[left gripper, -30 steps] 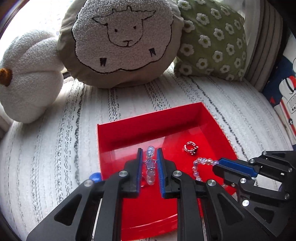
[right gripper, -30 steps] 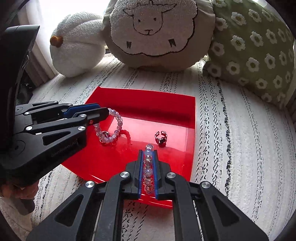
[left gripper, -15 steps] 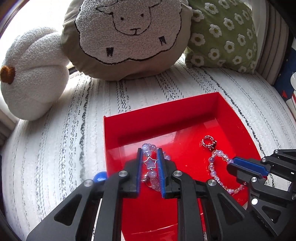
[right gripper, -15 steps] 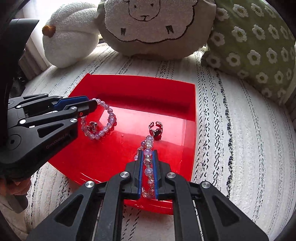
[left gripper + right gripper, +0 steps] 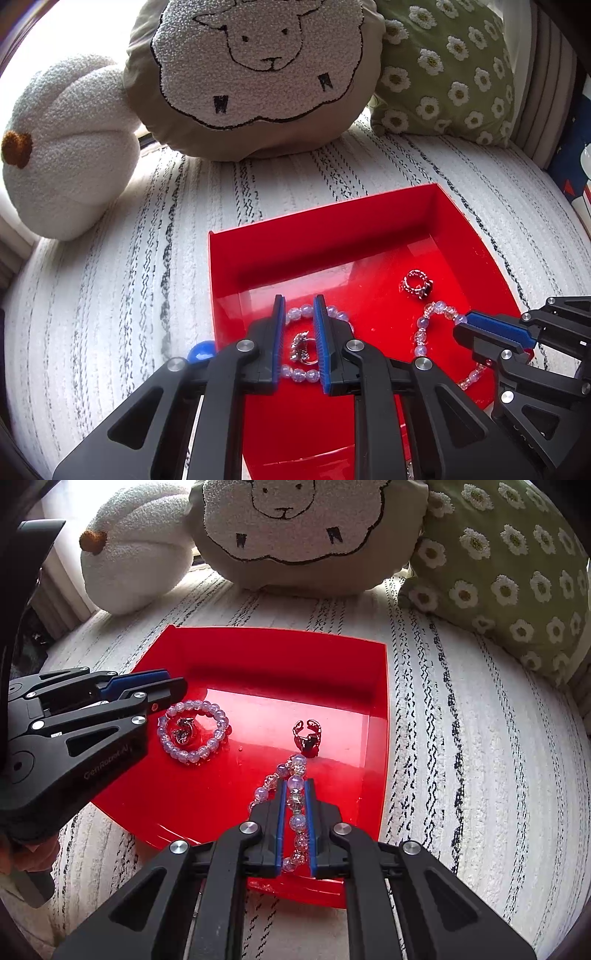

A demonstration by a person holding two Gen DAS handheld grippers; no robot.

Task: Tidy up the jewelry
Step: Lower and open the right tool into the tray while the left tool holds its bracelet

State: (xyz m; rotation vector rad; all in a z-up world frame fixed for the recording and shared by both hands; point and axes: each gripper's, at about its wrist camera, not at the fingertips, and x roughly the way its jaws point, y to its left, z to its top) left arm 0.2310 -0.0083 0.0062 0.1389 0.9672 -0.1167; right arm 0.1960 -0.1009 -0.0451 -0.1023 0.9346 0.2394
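Note:
A red tray (image 5: pixel 317 229) (image 5: pixel 280 642) lies on a white striped cover. In it a lilac bead bracelet (image 5: pixel 192 734) (image 5: pixel 299 373) lies flat in a ring around a small silver charm (image 5: pixel 183 733). My left gripper (image 5: pixel 299 310) (image 5: pixel 173 690) hovers over that bracelet, jaws slightly apart, holding nothing. A dark metal ring (image 5: pixel 308 736) (image 5: pixel 415 282) stands near the tray's middle. My right gripper (image 5: pixel 295 786) (image 5: pixel 465 325) is shut on a second bead bracelet (image 5: pixel 295 808) (image 5: pixel 424 325), whose far end rests on the tray floor.
A sheep-face cushion (image 5: pixel 251 70), a white pumpkin cushion (image 5: pixel 62 147) and a green daisy cushion (image 5: pixel 450 70) stand behind the tray. A blue bead (image 5: pixel 201 350) lies on the cover by the tray's left wall.
My left gripper has let go of the lilac bracelet, which now lies in a ring on the tray floor. My right gripper has come lower with its bracelet, whose end now touches the tray.

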